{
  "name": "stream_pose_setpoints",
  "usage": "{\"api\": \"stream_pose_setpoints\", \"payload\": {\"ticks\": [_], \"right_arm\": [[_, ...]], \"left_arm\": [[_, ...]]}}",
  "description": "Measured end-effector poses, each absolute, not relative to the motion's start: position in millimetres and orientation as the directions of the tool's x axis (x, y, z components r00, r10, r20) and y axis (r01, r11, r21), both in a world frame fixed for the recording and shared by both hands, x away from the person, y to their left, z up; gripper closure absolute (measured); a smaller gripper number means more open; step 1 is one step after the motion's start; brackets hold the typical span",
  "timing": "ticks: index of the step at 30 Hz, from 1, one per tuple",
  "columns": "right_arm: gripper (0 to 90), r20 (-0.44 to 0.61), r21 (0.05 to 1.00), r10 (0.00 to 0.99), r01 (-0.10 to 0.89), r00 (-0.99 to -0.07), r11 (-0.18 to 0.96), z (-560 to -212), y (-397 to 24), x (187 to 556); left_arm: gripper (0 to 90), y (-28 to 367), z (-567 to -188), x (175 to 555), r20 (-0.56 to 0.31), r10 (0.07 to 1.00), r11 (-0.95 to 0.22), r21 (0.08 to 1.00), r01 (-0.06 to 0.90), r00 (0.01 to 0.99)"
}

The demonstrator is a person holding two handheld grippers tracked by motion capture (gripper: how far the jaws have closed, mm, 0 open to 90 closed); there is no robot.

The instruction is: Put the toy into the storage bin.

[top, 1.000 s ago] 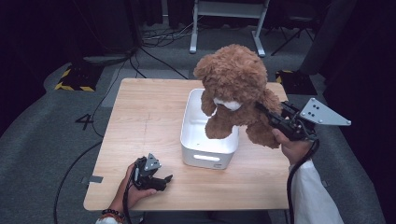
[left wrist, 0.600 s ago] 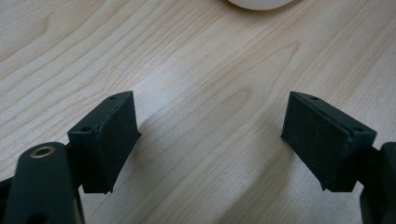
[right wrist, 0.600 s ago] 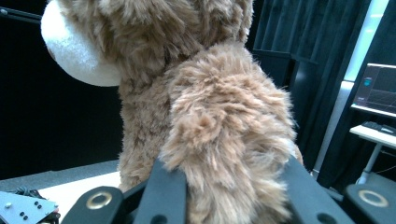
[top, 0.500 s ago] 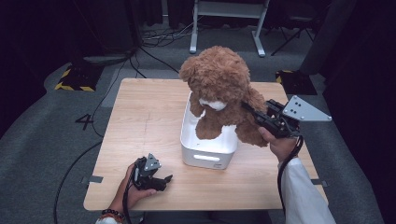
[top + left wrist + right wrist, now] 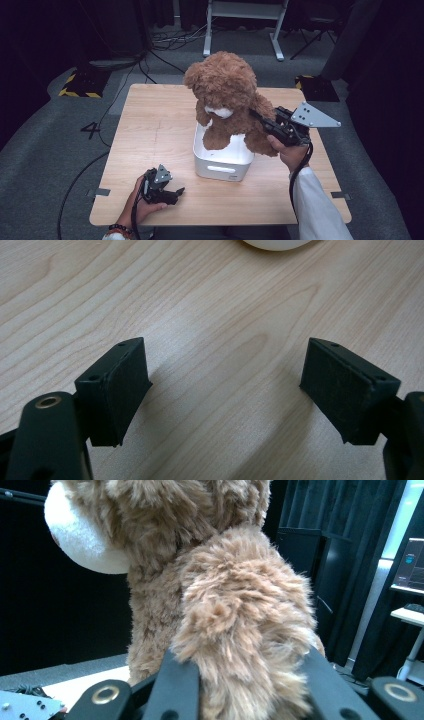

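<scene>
A brown teddy bear (image 5: 225, 95) with a white muzzle hangs upright over a white bin (image 5: 222, 162) in the middle of the wooden table; its legs reach down to about the bin's rim. My right gripper (image 5: 257, 117) is shut on the bear's arm from the right side. In the right gripper view the furry arm (image 5: 240, 625) is squeezed between the jaws of the right gripper (image 5: 245, 680). My left gripper (image 5: 177, 192) rests low on the table near the front edge, open, with bare wood between its pads (image 5: 125, 390).
The wooden table (image 5: 150, 125) has free room to the left of and behind the bin. A curved white edge of the bin (image 5: 275, 244) shows just ahead of the left gripper. Dark curtains, cables and a metal stand (image 5: 245, 25) lie beyond the table.
My right gripper has carried the bear leftward and slightly down, from beside the bin's right edge to over the bin. The left gripper has stayed put.
</scene>
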State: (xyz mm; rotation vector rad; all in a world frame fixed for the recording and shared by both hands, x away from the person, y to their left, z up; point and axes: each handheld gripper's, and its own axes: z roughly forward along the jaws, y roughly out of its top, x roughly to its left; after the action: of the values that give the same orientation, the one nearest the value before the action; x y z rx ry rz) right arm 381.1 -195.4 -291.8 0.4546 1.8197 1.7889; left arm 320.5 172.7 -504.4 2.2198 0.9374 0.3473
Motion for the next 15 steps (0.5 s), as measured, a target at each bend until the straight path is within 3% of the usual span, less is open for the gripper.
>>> {"api": "stream_pose_setpoints", "payload": {"ticks": [15], "right_arm": [[77.8,-0.106,0.994,0.588,-0.094,-0.802,0.051,-304.8,-184.5,395.9]], "left_arm": [[19.5,172.9,-504.3,320.5,-0.016,0.709,-0.502,0.69,0.521,0.705]]}}
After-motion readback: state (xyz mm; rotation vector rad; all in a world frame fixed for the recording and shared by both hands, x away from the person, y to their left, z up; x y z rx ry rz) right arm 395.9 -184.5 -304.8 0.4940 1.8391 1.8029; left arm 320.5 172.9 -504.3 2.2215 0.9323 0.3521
